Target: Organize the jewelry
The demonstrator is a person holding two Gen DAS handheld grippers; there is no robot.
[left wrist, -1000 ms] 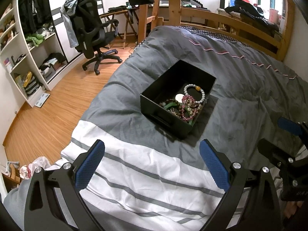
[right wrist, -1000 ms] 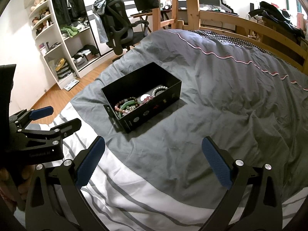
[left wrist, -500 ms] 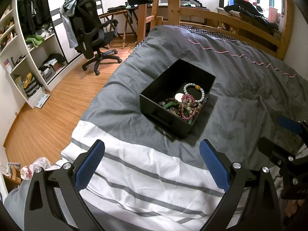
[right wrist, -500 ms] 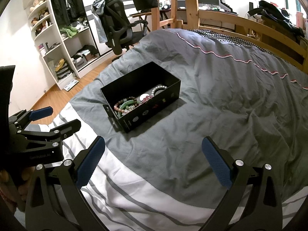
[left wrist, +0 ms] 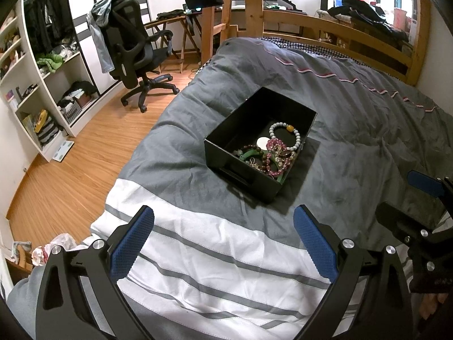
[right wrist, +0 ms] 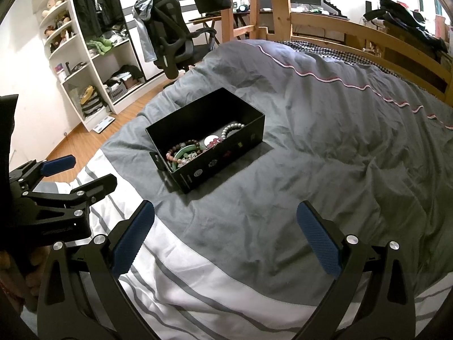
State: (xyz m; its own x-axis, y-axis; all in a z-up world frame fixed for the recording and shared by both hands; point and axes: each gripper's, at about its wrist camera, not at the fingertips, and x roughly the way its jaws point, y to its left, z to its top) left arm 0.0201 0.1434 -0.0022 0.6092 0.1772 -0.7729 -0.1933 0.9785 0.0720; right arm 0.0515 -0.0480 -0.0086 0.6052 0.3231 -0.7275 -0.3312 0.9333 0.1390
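A black open box [left wrist: 240,119] [right wrist: 249,133] sits on the grey duvet in the middle of the bed. Inside lie several bead bracelets: a white one with an amber bead [left wrist: 284,136], a pink one [left wrist: 276,158], a green bangle [left wrist: 249,155] [right wrist: 184,153] and a white disc [left wrist: 262,142]. My left gripper [left wrist: 223,243] is open and empty, held over the white striped bed end, short of the box. My right gripper [right wrist: 226,238] is open and empty, to the right of the left one, also short of the box.
The bed's left edge drops to a wooden floor [left wrist: 62,175]. A black office chair [left wrist: 133,56] and white shelves [left wrist: 36,85] stand on the left. A wooden bed frame and ladder [left wrist: 254,5] rise at the back. Grey duvet [right wrist: 339,147] spreads right of the box.
Both views have shifted very slightly. The box and jewelry have not moved, and both grippers stay open.
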